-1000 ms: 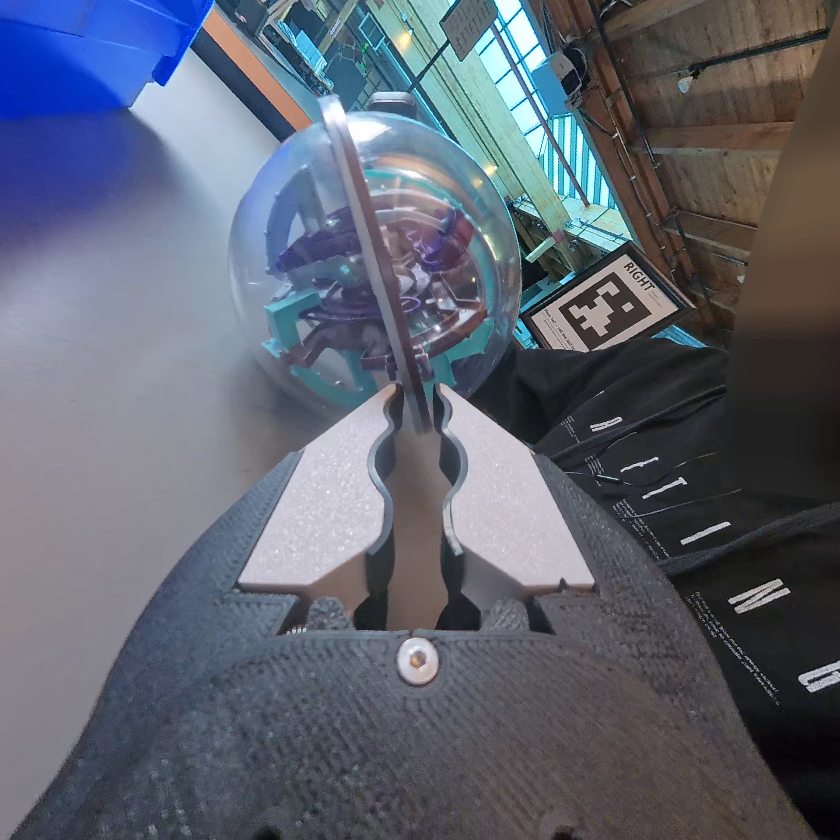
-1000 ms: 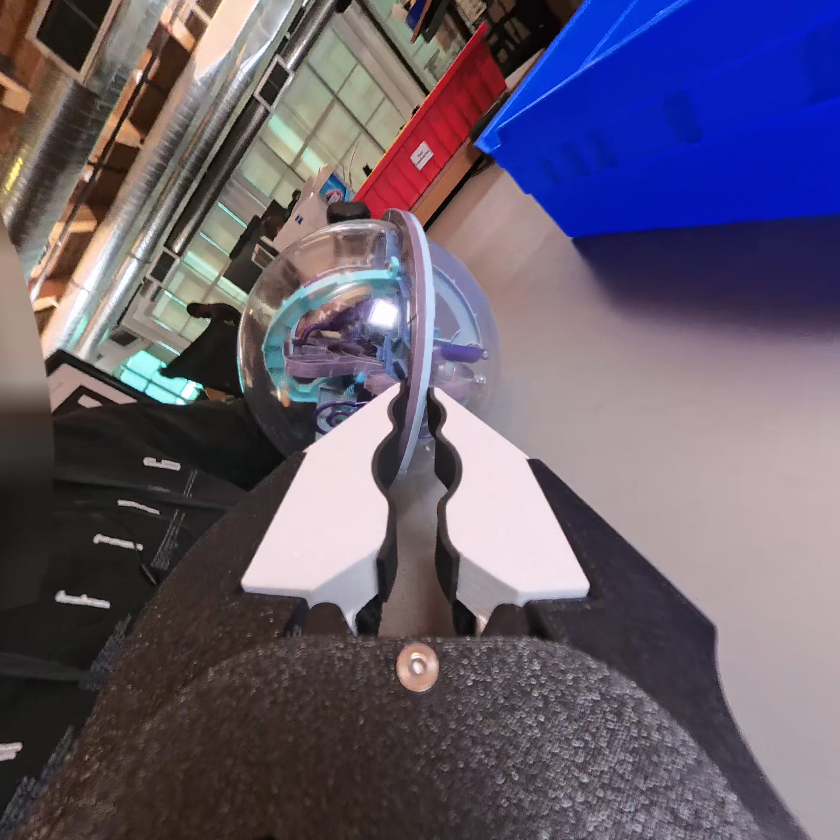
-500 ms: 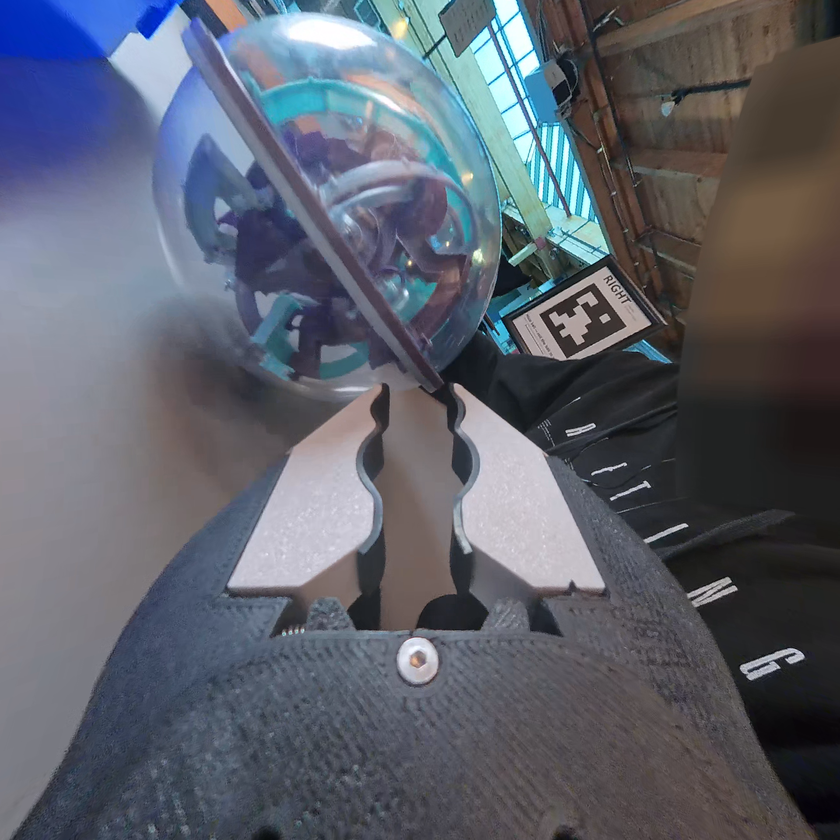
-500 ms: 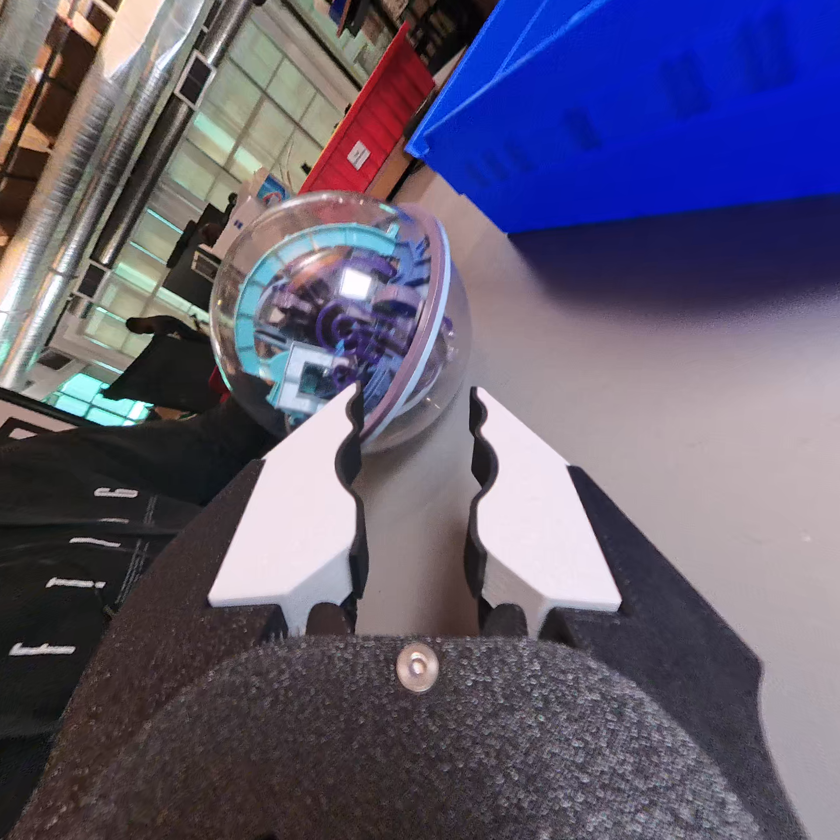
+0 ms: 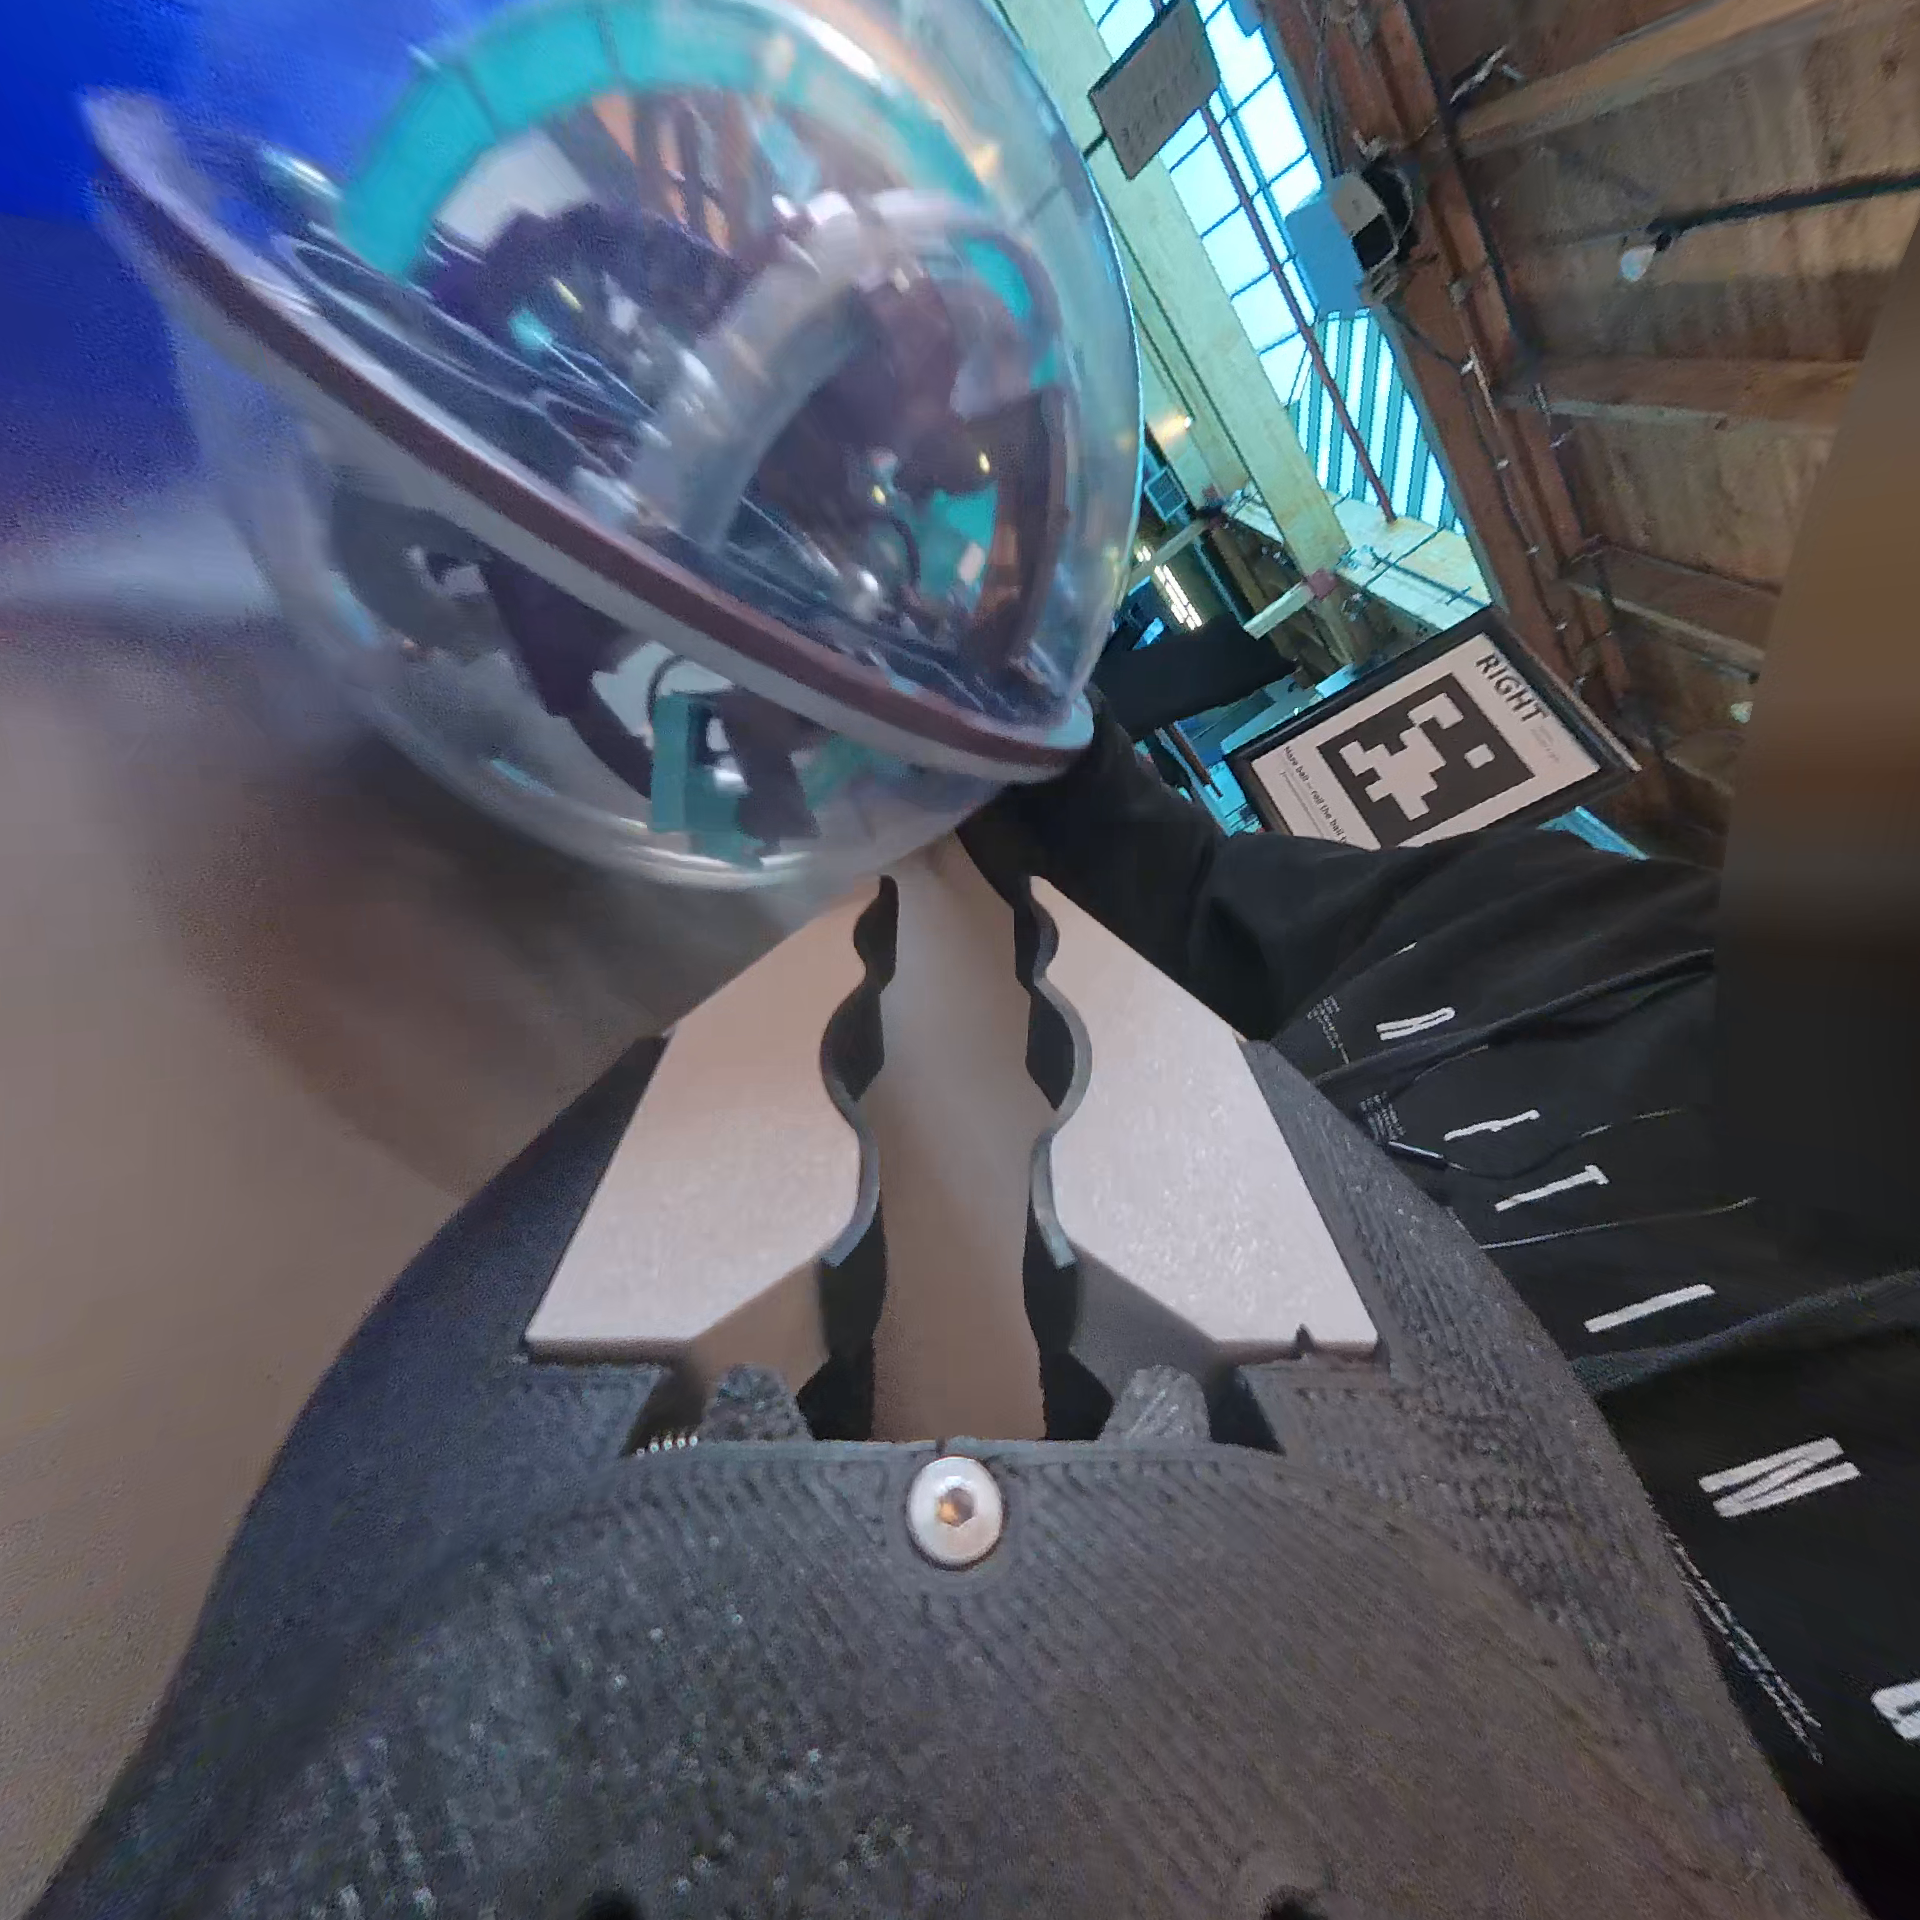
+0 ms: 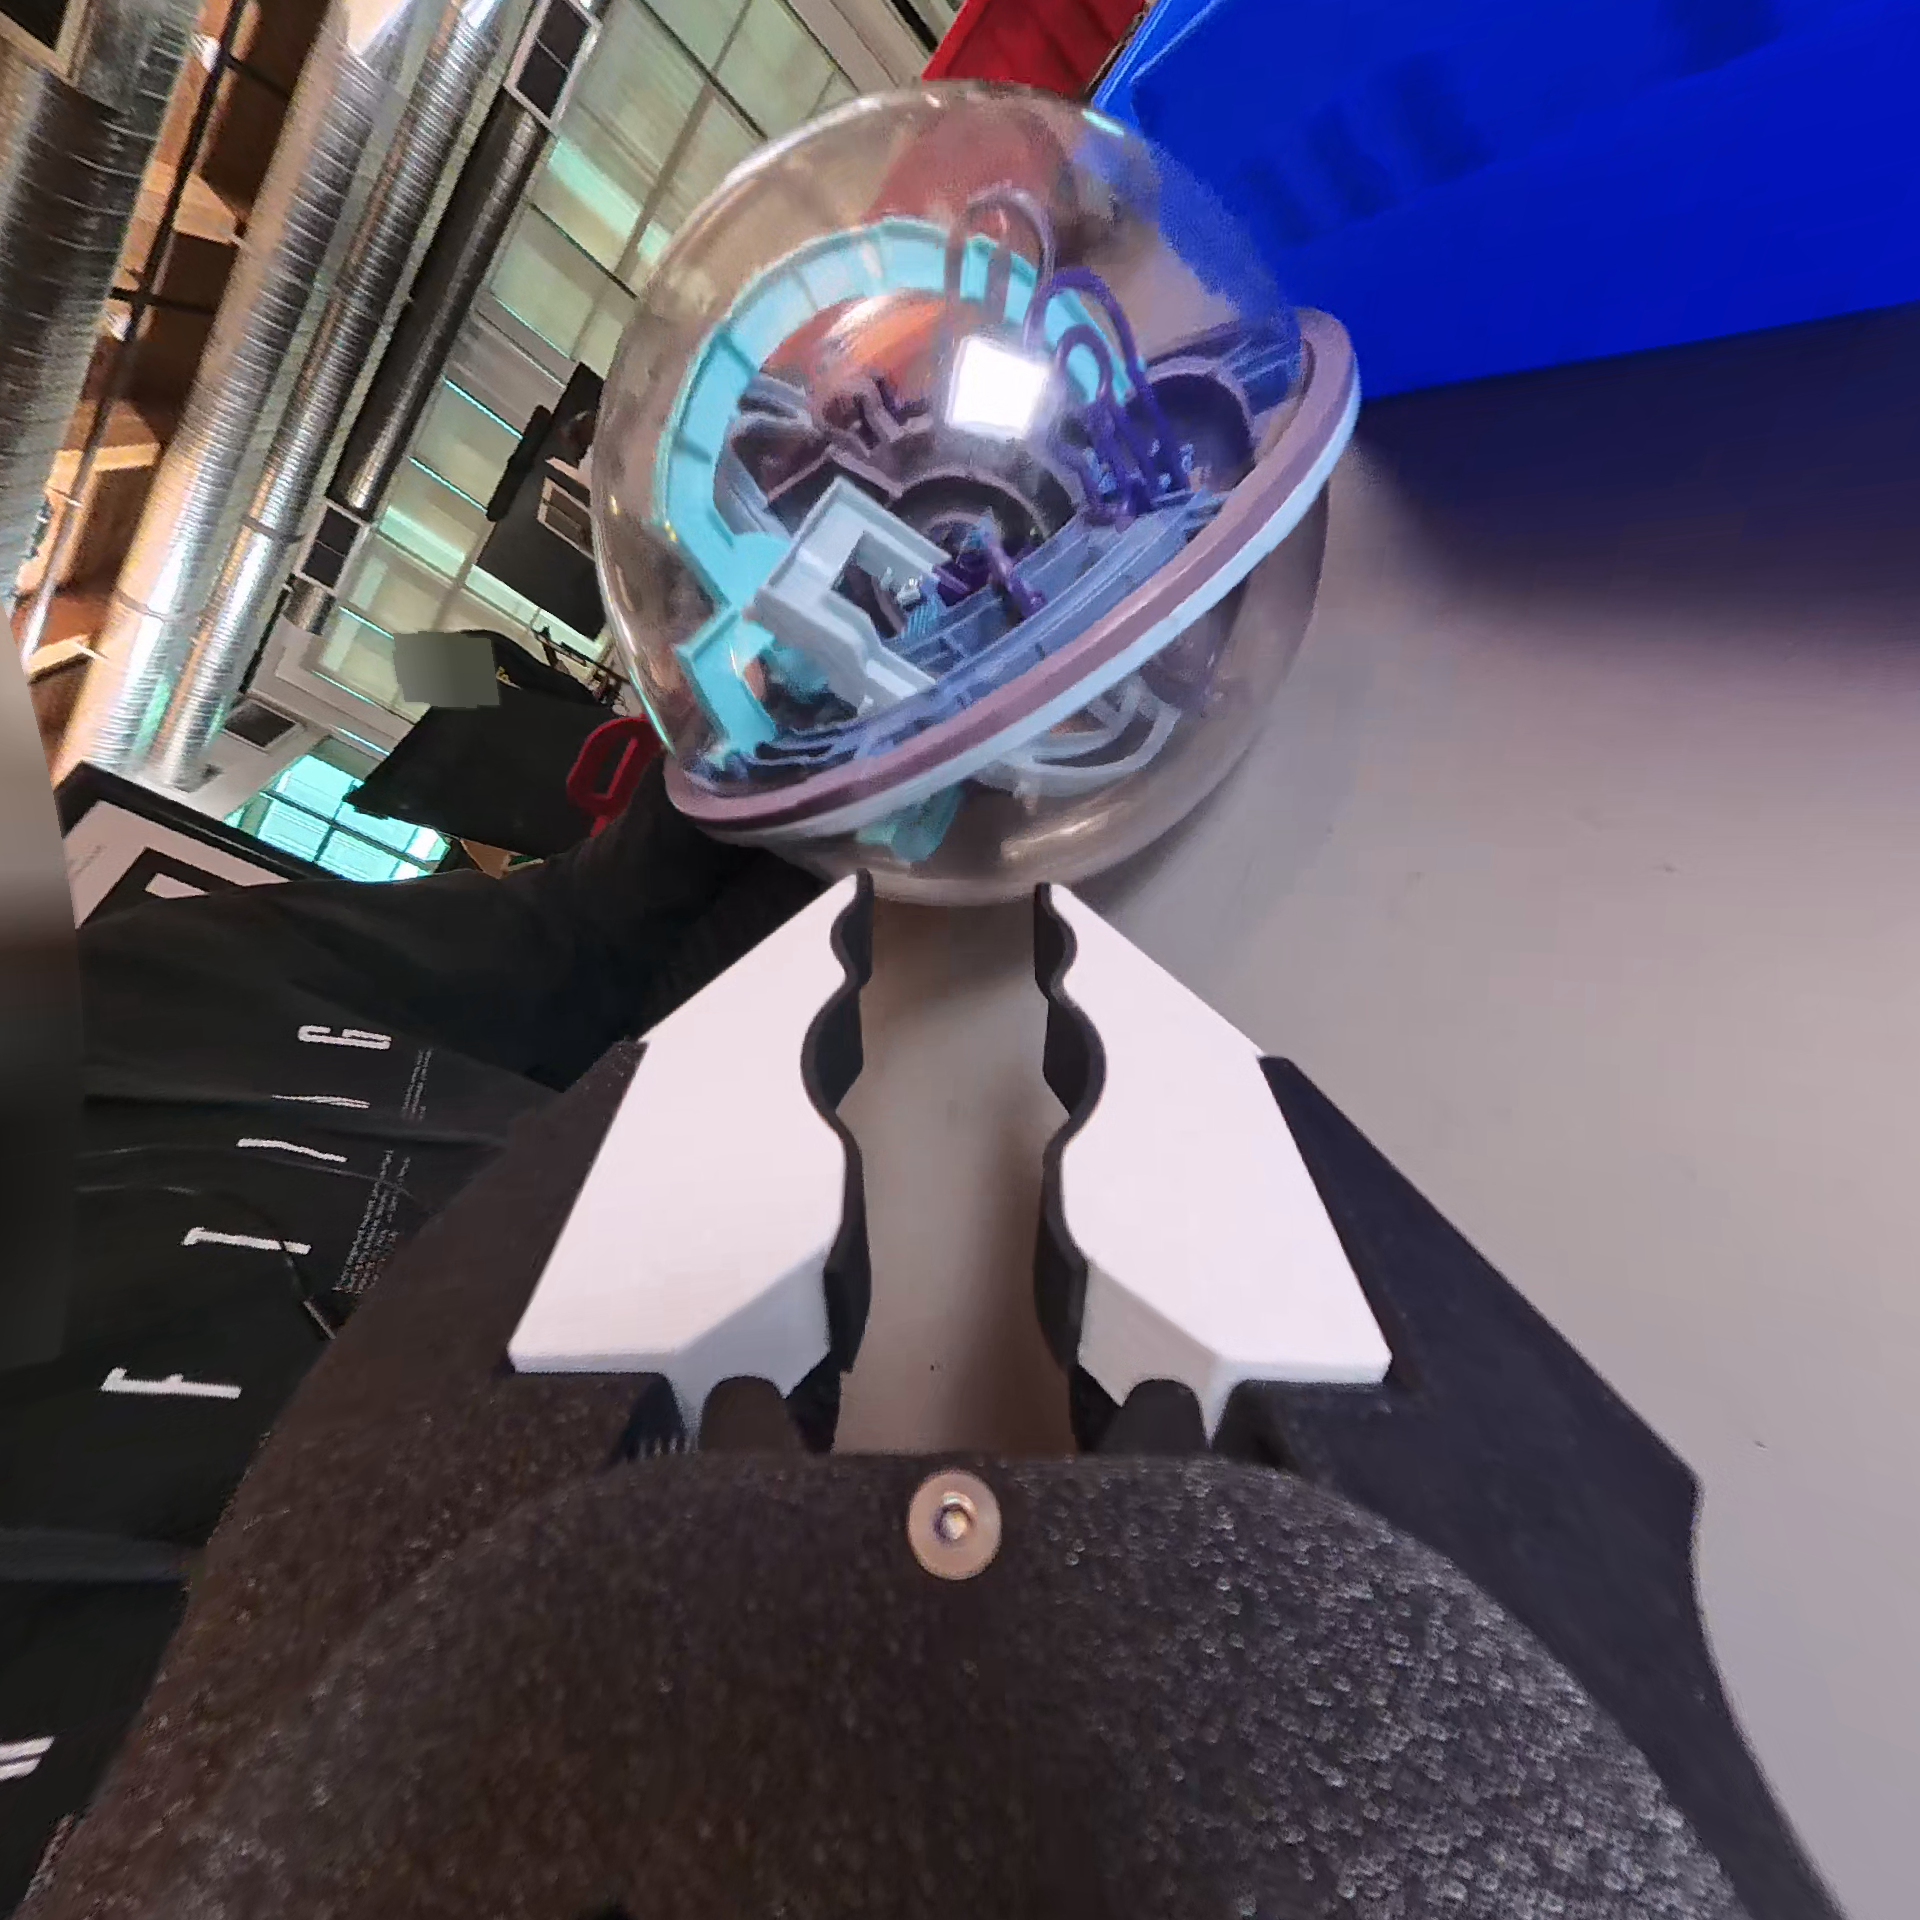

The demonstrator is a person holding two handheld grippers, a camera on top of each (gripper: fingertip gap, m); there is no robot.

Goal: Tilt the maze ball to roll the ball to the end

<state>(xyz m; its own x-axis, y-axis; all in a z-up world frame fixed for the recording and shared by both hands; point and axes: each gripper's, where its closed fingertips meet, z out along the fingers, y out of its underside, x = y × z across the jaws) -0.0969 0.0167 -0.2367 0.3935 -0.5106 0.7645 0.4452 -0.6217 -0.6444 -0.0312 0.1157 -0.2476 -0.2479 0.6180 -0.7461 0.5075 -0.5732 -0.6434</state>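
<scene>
Left wrist view now shows the left gripper (image 5: 954, 902), like the right gripper (image 6: 951, 896), with fingers apart and off the purple rim they pinched a second ago, so the maze ball (image 6: 961, 499) sits loose, tilted on the grey table (image 6: 1558, 935), needing regrasping

The maze ball (image 6: 966, 499) stands on the desk (image 6: 1558, 935), just before both grippers; a bin (image 6: 1558, 156) lies behind it.

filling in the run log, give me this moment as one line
left gripper: open, empty | right gripper: open, empty | maze ball: ungripped, on grey table, rim tilted | small ball: not discernible
</scene>
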